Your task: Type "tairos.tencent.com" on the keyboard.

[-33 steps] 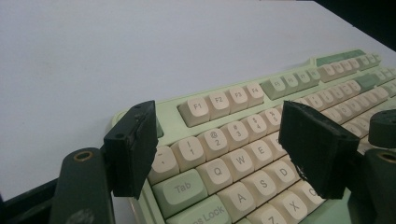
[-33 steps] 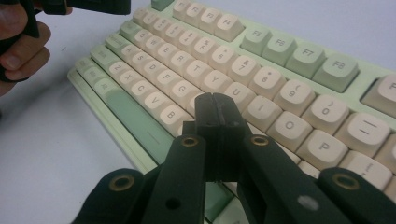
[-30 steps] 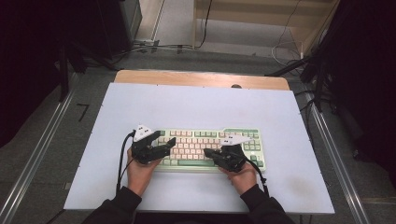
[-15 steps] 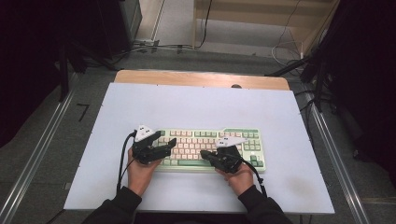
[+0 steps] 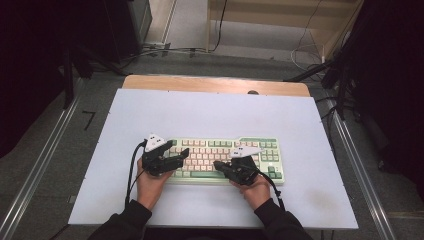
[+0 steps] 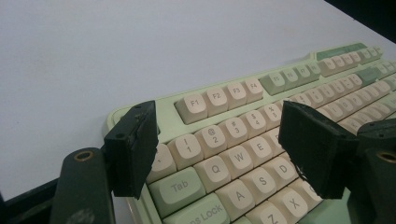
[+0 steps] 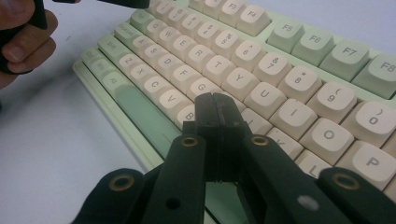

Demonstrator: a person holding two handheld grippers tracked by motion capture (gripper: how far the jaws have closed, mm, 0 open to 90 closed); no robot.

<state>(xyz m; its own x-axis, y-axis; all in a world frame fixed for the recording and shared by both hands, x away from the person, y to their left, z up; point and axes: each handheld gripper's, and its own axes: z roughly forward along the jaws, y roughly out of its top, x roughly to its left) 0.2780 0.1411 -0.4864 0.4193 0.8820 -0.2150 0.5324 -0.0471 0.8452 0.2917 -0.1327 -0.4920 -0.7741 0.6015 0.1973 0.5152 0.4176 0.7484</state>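
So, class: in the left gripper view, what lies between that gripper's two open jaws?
Keys of the keyboard: the number row, Q, W, E, Tab, A and S show in the gap of the open left gripper.

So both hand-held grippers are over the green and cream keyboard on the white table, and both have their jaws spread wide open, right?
Not quite. Only the left gripper has its jaws spread open, over the left end of the green and cream keyboard. The right gripper has its jaws pressed together, tip down near the middle letter keys, as the right gripper view shows. The white table part is correct.

1 keyboard [image 5: 226,158], 2 hand-held grippers.
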